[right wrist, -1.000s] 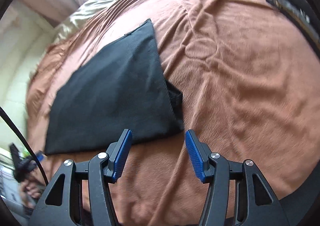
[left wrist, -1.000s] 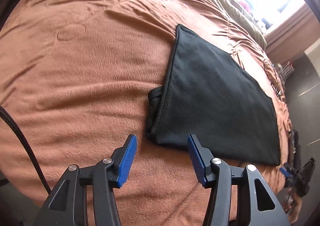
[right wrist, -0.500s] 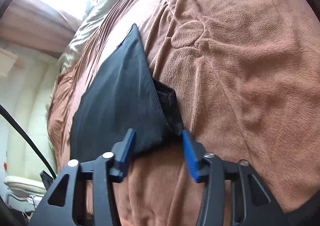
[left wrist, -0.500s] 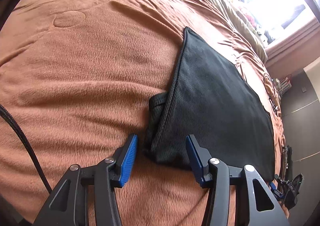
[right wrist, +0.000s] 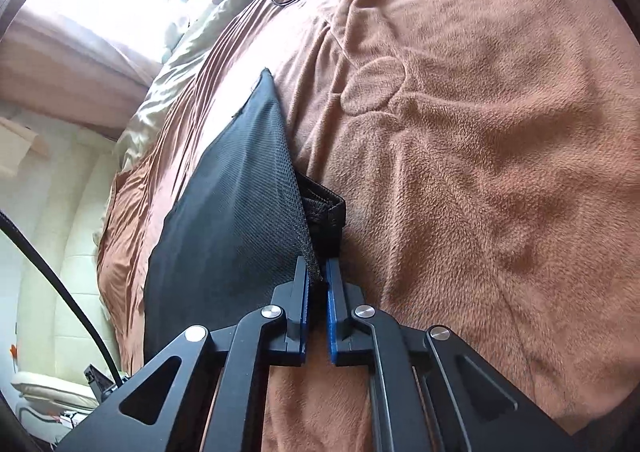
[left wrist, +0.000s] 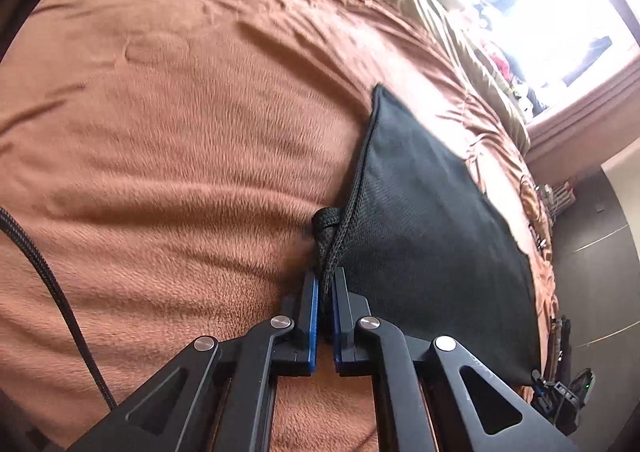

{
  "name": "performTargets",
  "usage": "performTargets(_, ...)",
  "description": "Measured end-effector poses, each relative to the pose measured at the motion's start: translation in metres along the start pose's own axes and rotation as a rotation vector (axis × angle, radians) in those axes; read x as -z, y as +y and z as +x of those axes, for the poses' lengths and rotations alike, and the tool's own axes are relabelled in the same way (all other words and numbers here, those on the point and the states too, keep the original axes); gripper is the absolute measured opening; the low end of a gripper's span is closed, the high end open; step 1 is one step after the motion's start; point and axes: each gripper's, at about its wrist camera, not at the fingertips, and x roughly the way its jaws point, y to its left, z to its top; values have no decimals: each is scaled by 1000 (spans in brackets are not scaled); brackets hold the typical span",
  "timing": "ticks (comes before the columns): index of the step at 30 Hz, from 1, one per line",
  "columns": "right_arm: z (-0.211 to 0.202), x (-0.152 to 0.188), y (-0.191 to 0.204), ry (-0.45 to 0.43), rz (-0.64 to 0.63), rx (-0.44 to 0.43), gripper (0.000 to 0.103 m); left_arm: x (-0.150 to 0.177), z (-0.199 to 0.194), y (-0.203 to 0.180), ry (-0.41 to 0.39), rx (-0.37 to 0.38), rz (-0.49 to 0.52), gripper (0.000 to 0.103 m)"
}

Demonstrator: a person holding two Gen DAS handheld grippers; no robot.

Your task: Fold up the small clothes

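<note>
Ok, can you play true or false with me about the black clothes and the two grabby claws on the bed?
1. The left gripper is pinching a corner of the black garment. True.
2. The right gripper is wide open. False: it is shut on the garment's other near corner.
3. The garment lies on a brown blanket. True.
4. The garment is white. False: it is black mesh.

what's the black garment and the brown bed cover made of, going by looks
Black garment: looks like a thin synthetic mesh knit, matte; a fine grid of tiny holes shows near the left tongs and right tongs, both shut on its corners. Brown bed cover: probably plush fleece or velour, with short fuzzy nap, soft sheen and brushed marks.
</note>
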Motion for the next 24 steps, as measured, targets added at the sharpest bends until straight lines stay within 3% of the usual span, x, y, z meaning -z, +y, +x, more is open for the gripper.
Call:
performTargets(7, -11, 9, 10, 24, -33, 1, 3, -1, -22, 0, -24, -3, 4, 5)
performTargets(16, -24, 22, 10, 48, -65, 20, 3, 20, -50, 11, -28, -6, 2, 5)
performTargets(24, -37, 38, 7, 48, -94, 90, 6, 37, -58, 26, -22, 19, -5, 5)
